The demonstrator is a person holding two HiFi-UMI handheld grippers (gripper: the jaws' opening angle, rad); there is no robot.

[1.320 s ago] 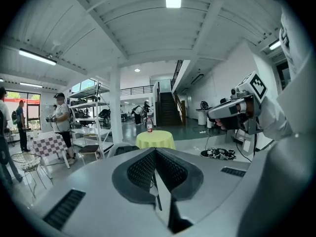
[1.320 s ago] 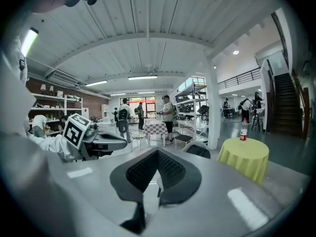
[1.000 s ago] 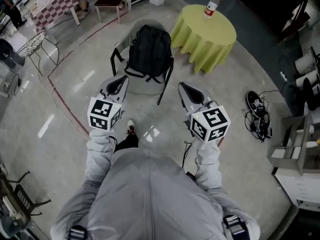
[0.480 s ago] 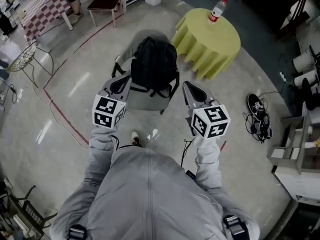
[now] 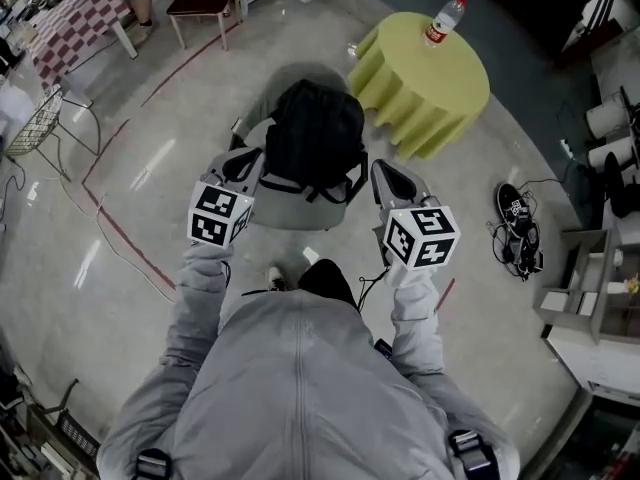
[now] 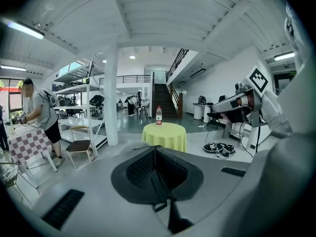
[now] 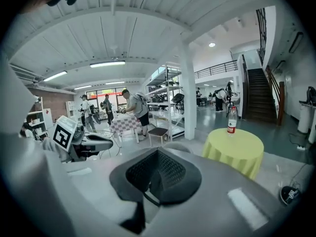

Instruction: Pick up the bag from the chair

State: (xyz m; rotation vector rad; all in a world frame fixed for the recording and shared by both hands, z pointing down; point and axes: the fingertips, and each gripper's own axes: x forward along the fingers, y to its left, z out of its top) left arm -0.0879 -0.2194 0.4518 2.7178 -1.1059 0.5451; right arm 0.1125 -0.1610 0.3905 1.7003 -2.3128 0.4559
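Black backpack [image 5: 315, 138] is sitting on the grey chair [image 5: 285, 208], covering most of the seat, with its straps hanging toward the front edge. Nothing is holding it.

Left gripper [image 5: 254, 156] is hovering at the chair's left side, just beside the backpack's lower left corner. Whether it is touching the chair arm is not readable from the head view. In the left gripper view, the left gripper [image 6: 155, 148] jaws are pressing together, black pads meeting along one seam, nothing between them.

Right gripper [image 5: 379, 166] is hovering at the chair's right side, just beside the backpack's right strap. The right gripper view shows the same state: right gripper [image 7: 158, 151] jaws are closing on each other, pads meeting, empty.

Both marker cubes are facing up toward the head camera. Person's grey sleeves are running back from them.

Both gripper cameras are looking level across the hall, over the backpack, so it is not showing in either. Each is catching the other gripper at the edge of its frame.

Yellow-green round table [image 5: 425, 68] is standing just behind and to the right of the chair, with a water bottle [image 5: 445, 18] upright on its surface. A pair of black shoes [image 5: 515, 218] is lying on the floor well to the right, among cables. Red tape line [image 5: 130, 238] is running across the floor at left.
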